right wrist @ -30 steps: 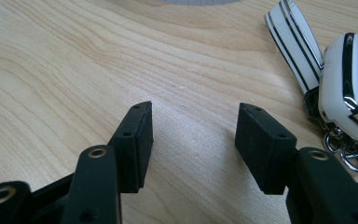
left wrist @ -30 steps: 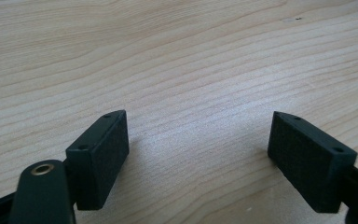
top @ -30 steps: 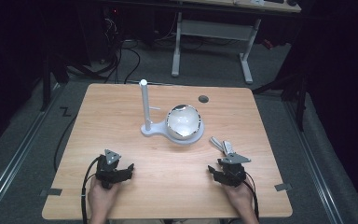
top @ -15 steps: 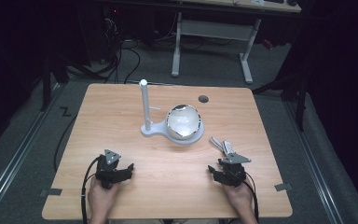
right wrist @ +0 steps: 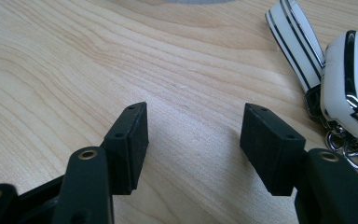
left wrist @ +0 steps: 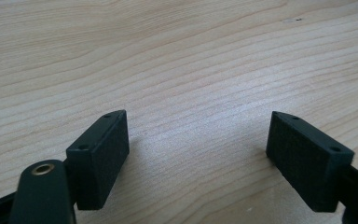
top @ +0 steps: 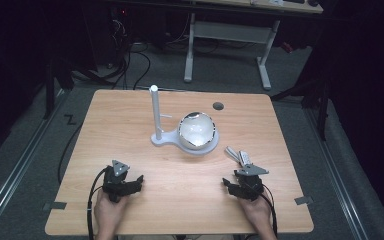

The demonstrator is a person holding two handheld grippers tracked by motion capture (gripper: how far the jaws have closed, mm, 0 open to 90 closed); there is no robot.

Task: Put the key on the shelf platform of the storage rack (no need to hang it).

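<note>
Two grippers, both near the table's front edge: left gripper toward the front-left corner, right gripper toward the front-right. One key fob with strap, just beyond the right gripper, untouched. One white stand with a reflective globe mid-table; one dark round hole near the far edge. Light wood top; dark room, grey floor, cables, second desk behind. Left jaws wide apart over bare wood. Right jaws have just been opening, nothing between them. Everything lies as before.
</note>
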